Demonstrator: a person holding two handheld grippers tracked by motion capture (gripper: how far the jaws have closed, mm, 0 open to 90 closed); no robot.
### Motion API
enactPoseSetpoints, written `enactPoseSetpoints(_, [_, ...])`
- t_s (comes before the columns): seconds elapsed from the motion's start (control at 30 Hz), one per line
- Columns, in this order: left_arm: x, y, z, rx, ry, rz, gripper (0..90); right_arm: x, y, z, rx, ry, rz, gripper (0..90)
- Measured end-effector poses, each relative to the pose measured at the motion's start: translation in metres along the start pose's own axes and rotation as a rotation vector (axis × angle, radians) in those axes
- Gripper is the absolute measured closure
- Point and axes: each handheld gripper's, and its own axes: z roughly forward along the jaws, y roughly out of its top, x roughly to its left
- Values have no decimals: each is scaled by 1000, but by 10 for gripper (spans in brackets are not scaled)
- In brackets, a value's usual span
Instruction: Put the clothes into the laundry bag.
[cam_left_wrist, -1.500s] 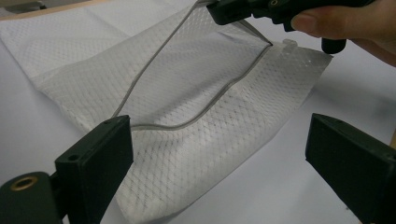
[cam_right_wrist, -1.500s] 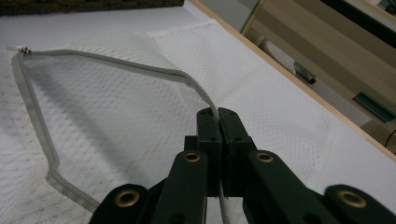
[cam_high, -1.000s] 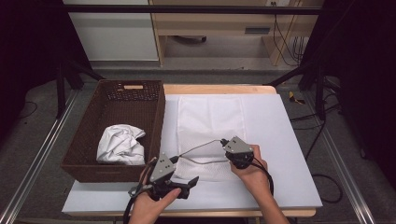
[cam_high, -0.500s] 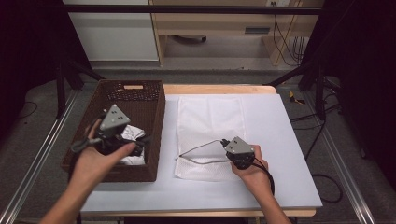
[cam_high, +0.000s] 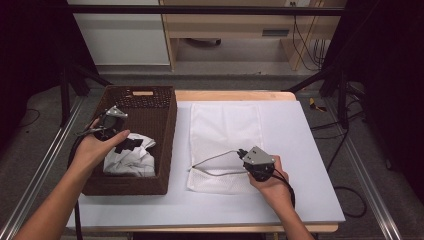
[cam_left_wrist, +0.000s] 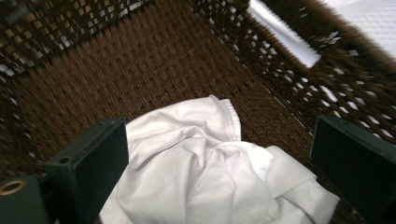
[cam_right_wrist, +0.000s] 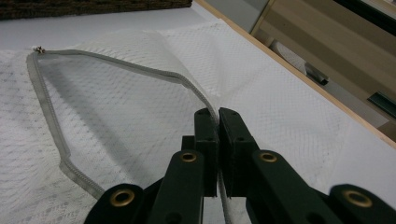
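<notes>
Holding the zipper edge of a white mesh laundry bag (cam_high: 225, 145) with the right tool (cam_high: 243, 154), lower centre of the high view; jaws pinched tight on the grey zipper strip (cam_right_wrist: 140, 70), lifting it so the bag's mouth gapes open. Rest of the bag lying flat on the white tabletop (cam_high: 300, 150), stretching toward the top of the frame. Over at centre left, left tool (cam_high: 125, 145) hanging inside the brown wicker basket (cam_high: 167, 125), jaws spread wide with nothing between the pads. Sitting right below them, a crumpled white garment (cam_left_wrist: 210, 168) on the basket floor, near end of the basket, lower left of the high view. Probably not touching the cloth, hard to say from the blurry left gripper view.
</notes>
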Motion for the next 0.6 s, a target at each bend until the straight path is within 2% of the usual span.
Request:
enactPoseSetpoints(0.1, [-1, 0, 7, 26, 4, 14, 54, -1, 0, 0, -3, 1, 5, 864])
enactPoseSetpoints(0.3, [-6, -2, 10, 41, 14, -8, 55, 0, 0, 0, -1, 4, 8, 860])
enactPoseSetpoints(0.4, [-4, -7, 9, 57, 64, -50, 54, -1, 0, -1, -4, 3, 14, 860])
enactPoseSetpoints(0.47, [-1, -13, 11, 81, 82, -65, 55, -1, 0, 0, -2, 1, 23, 860])
enactPoseSetpoints(0.53, [4, -18, 12, 99, 80, -77, 55, -1, 0, 1, -3, 1, 24, 860])
enactPoseSetpoints(0.6, [7, -20, 16, 92, 57, -97, 56, -1, 0, 1, 0, 3, 25, 860])
